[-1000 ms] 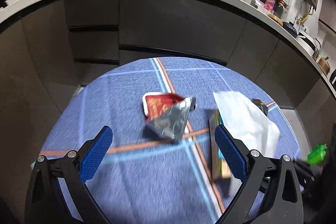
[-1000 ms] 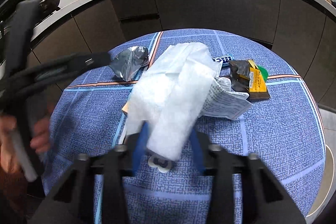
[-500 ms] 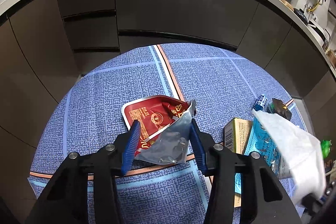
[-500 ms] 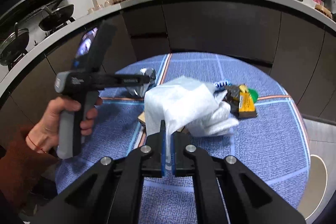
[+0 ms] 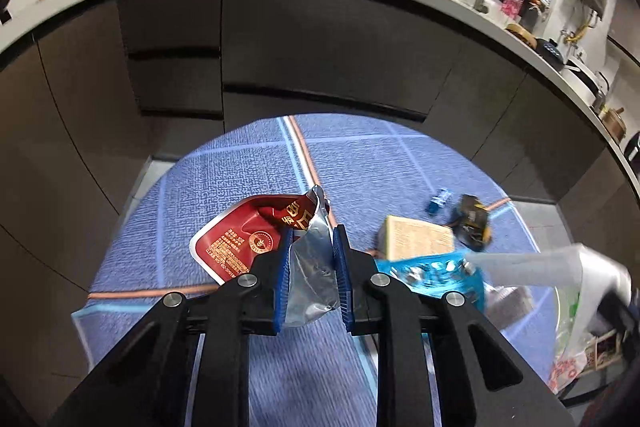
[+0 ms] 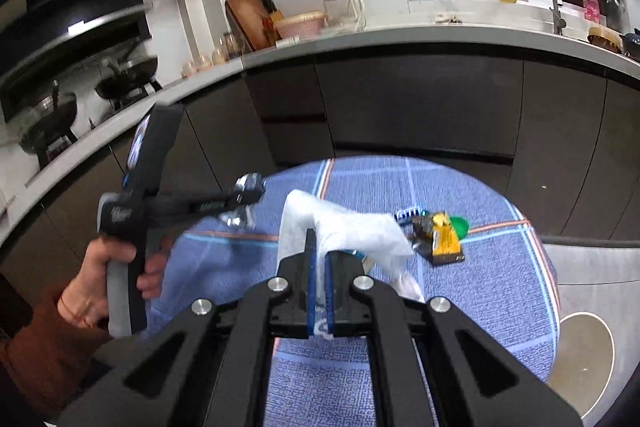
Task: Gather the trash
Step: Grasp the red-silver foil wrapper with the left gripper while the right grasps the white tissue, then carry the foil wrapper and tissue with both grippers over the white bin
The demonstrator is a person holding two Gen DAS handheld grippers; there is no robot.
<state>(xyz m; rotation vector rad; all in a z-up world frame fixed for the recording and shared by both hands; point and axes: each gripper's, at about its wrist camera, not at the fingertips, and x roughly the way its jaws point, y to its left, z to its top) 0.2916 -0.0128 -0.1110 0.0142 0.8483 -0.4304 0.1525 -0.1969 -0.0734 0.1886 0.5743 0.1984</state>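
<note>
My left gripper is shut on a red and silver foil wrapper and holds it above the round table with the blue cloth. My right gripper is shut on a white plastic bag and holds it up over the table. On the cloth lie a tan carton, a blue printed packet, a small blue wrapper and a dark and yellow wrapper, which also shows in the right wrist view. The left gripper appears in the right wrist view.
Dark kitchen cabinets curve behind the table under a worktop with jars and a sink. A green object lies by the yellow wrapper. Pans sit on a stove at the left. Packaging shows low at the right.
My left gripper closed on the foil wrapper and lifted it off the cloth. My right gripper rose with the white bag, uncovering the carton and blue packet.
</note>
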